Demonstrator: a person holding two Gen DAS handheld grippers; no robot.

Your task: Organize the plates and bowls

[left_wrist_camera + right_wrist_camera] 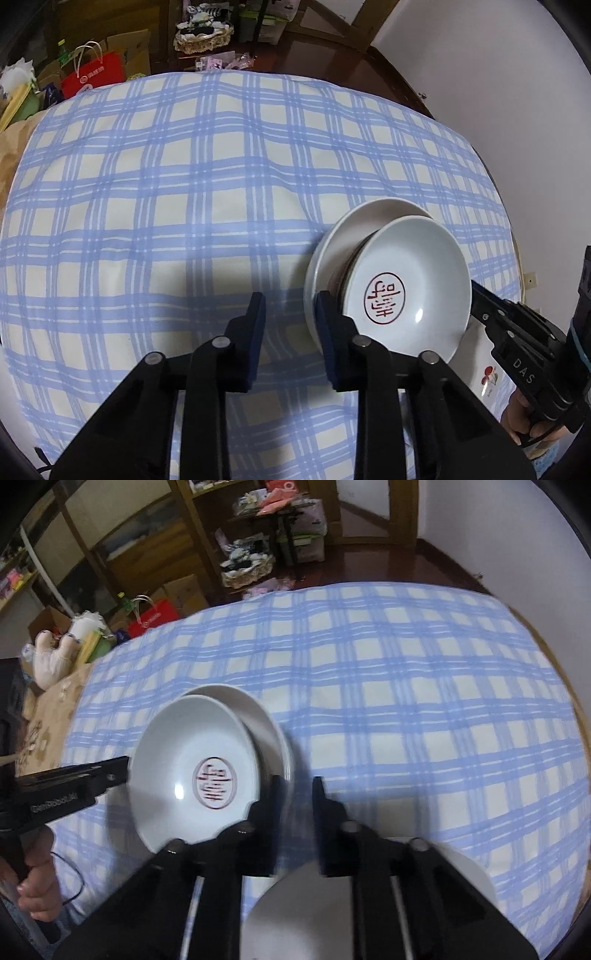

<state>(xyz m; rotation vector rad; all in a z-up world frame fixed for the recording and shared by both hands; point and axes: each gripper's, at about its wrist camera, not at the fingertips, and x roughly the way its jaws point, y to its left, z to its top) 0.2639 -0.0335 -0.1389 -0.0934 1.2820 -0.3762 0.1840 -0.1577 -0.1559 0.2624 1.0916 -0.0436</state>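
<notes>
White plate [192,775] with red round seal, tilted on another plate [258,716].

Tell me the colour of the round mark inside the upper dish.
Red, a circled character stamp on the pale dish; clearest in the left wrist view.

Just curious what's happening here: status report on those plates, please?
Left tool, right tool: jaws apart, empty. Stamped plate between them, leaning on plain plate. Nothing blocking.
</notes>
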